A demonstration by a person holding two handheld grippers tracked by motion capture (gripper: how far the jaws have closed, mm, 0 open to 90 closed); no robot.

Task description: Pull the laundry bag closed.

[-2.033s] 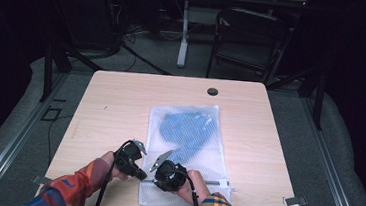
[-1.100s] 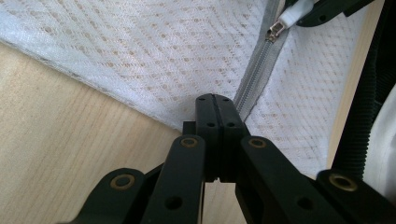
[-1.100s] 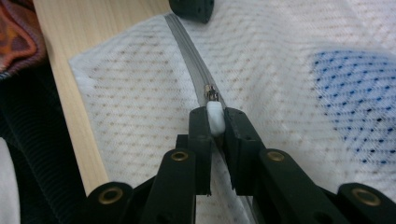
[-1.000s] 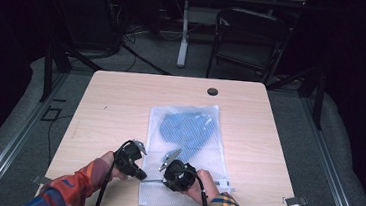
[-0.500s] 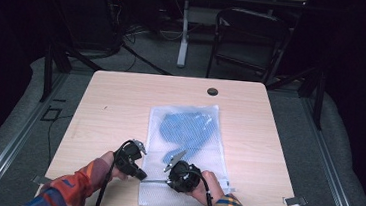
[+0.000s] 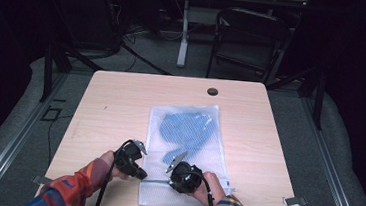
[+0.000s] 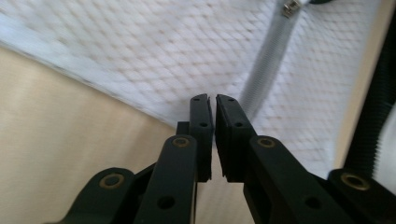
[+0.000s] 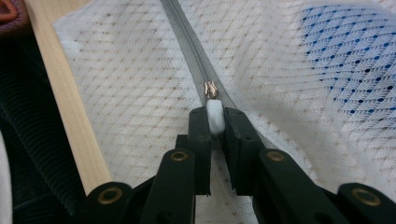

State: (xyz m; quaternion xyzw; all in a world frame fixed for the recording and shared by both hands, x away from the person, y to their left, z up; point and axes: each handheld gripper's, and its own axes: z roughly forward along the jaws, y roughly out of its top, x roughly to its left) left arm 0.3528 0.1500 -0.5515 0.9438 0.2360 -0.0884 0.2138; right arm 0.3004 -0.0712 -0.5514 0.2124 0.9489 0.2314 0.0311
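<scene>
A white mesh bag [image 6: 217, 151] with a blue garment [image 6: 186, 131] inside lies on the wooden table [image 6: 120, 107]. Its grey zipper [image 6: 156, 181] runs along the near end. My right gripper [image 6: 170, 182] is shut on the white zipper pull [image 8: 214, 116], just behind the metal slider [image 8: 211, 88]. My left gripper [image 6: 140, 174] sits at the bag's near left corner. Its jaws have just been opening a little. A thin slit shows between the pads [image 7: 201, 116], with the bag's edge [image 7: 168, 112] running in at their tips.
The table's near edge [image 8: 60, 93] runs close beside the zipper. A black ribbed cable [image 7: 373, 116] trails at my right gripper. A round cable hole [image 6: 212, 91] sits at the table's far side, and a dark chair [image 6: 247, 38] stands beyond it.
My right gripper has slid to the right along the zipper with the pull in it. The left hand has stayed at the bag's corner.
</scene>
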